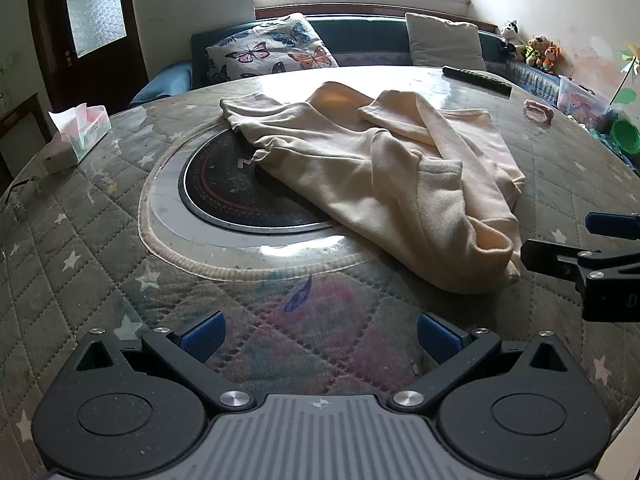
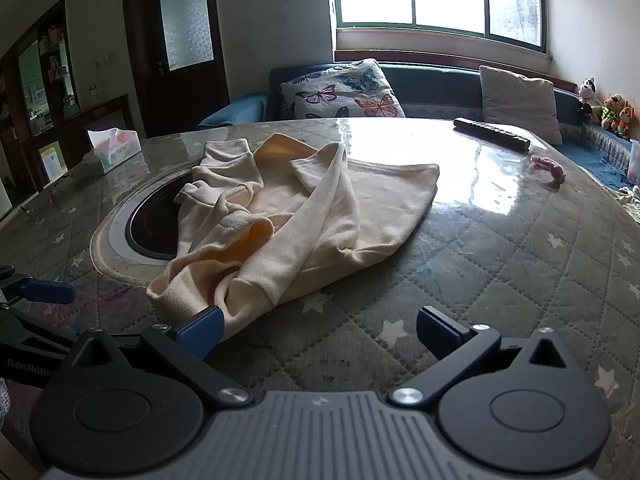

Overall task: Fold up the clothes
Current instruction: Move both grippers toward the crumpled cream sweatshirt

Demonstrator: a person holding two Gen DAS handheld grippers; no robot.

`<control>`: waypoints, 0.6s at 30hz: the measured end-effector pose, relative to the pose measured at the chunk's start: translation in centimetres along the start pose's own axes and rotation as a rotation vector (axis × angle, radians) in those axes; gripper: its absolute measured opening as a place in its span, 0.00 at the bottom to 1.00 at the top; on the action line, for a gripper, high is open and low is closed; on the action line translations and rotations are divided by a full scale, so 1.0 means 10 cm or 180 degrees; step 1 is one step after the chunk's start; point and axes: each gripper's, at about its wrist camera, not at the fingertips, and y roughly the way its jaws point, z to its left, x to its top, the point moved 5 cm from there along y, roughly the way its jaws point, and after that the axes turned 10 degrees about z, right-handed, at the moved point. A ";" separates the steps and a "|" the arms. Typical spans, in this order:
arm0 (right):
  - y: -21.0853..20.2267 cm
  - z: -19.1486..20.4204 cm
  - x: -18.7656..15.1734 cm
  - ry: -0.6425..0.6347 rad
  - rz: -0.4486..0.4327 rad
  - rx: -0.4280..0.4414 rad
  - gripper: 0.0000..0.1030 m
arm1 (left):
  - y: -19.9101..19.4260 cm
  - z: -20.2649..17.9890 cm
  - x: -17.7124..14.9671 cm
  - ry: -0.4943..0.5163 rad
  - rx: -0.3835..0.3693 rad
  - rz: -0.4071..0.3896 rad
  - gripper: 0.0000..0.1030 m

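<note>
The fingers of both grippers stand wide apart and hold nothing. The left gripper hovers low over bare worktop, its blue-padded fingers framing only the quilted cover. The right gripper is the nearer one: in its own view the crumpled cream fleece garment starts right at its left finger, whose pad sits at, perhaps just touching, the nearest rolled hem.

The garment lies ahead of both grippers, bunched and unfolded. From the right gripper it lies ahead and to the left, its long axis running from that near hem diagonally away to the right, towards the flat far edge, with a sleeve draped across the middle. From the left gripper it lies ahead and to the right, the same near hem well off to the right of its fingers, close by the right gripper that enters from that side. So the near hem is the right gripper's to take; the left gripper would likely have to swing right or reach forward for the far sleeve end.

Under the garment's left part is the round black inset plate in the quilted grey star-patterned worktop. Farther beyond the fingers lie a black remote control and a small pink object; a tissue box stands far left.
</note>
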 end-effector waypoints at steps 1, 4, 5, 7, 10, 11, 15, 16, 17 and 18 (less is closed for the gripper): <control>0.01 0.00 0.01 0.0002 0.0002 -0.0003 1.00 | 0.00 0.01 0.01 0.0000 0.0001 -0.0001 1.00; 0.03 -0.01 0.03 0.0000 0.0006 -0.0004 1.00 | 0.00 0.02 0.03 -0.0005 0.0013 -0.0010 1.00; 0.03 -0.01 0.04 -0.0001 0.0004 -0.0008 1.00 | 0.00 0.04 0.05 -0.0010 0.0013 -0.0018 1.00; 0.03 -0.02 0.06 0.0001 -0.0006 -0.0014 1.00 | -0.02 0.07 0.10 -0.0019 0.0020 -0.0045 1.00; 0.04 -0.05 0.12 -0.0005 -0.0024 -0.0017 1.00 | -0.04 0.11 0.19 -0.0046 0.0050 -0.0098 1.00; 0.05 -0.06 0.15 -0.0002 -0.0027 -0.0022 1.00 | -0.04 0.13 0.21 -0.0061 0.0050 -0.0110 1.00; 0.10 -0.10 0.32 0.0021 -0.0052 0.0000 1.00 | -0.01 0.16 0.26 -0.0101 0.0038 -0.0110 1.00; 0.13 -0.11 0.38 0.0020 -0.0058 0.0001 1.00 | 0.00 0.16 0.26 -0.0103 0.0035 -0.0103 1.00; 0.16 -0.12 0.44 0.0011 -0.0064 -0.0001 0.99 | 0.01 0.16 0.27 -0.0104 0.0036 -0.0097 1.00; 0.20 -0.13 0.50 0.0003 -0.0063 -0.0008 0.99 | 0.02 0.18 0.27 -0.0111 0.0036 -0.0087 1.00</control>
